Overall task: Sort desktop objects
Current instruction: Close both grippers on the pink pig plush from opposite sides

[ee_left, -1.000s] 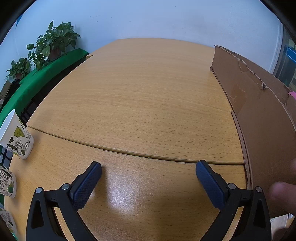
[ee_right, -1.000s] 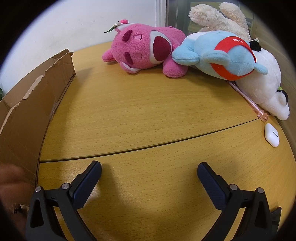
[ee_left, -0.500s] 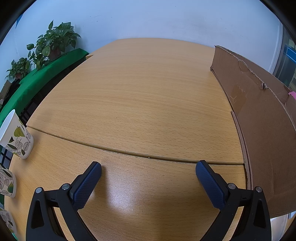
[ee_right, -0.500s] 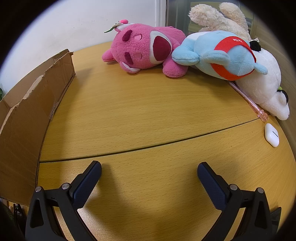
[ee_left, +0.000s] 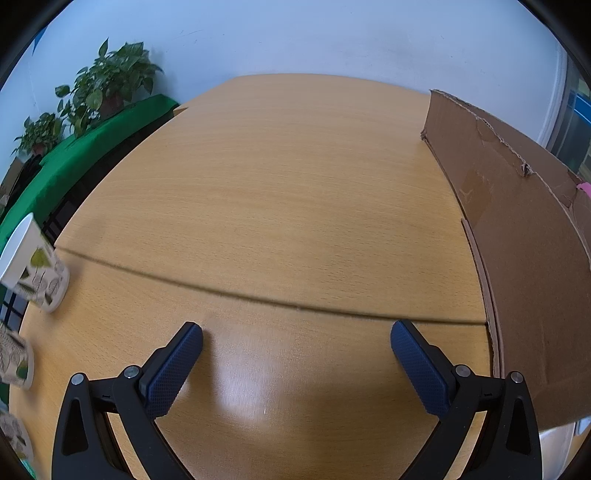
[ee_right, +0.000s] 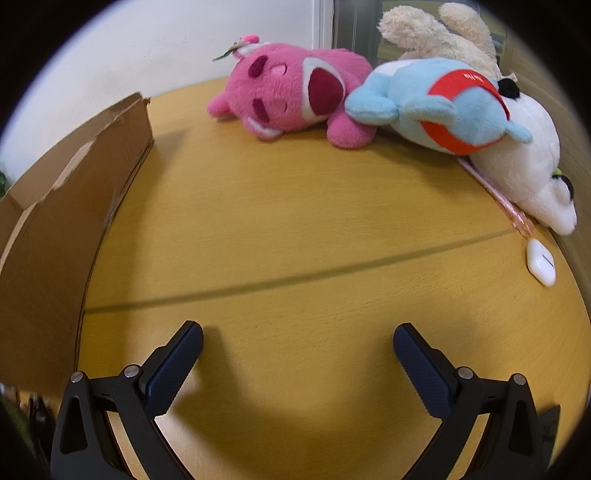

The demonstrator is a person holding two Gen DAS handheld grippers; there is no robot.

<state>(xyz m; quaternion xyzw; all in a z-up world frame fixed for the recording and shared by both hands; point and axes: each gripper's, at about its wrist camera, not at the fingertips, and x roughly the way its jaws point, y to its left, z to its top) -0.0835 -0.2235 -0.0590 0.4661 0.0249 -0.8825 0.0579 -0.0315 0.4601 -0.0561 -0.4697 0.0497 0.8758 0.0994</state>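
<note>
At twelve o'clock from the right gripper [ee_right: 297,349], jaws apart and empty, lies the pink plush [ee_right: 288,94], long axis crosswise; left gripper [ee_left: 295,349], likewise spread, faces bare table [ee_left: 295,184].

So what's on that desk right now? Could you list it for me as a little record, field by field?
surface: light wooden desk
container: brown cardboard box, right of the left gripper's view
soft toys: pink plush bear, light blue plush with red band, white plush dog, cream plush rabbit, piled together
small items: white oval case, pink pen
cups: leaf-patterned paper cups
left gripper: open, empty
right gripper: open, empty
</note>
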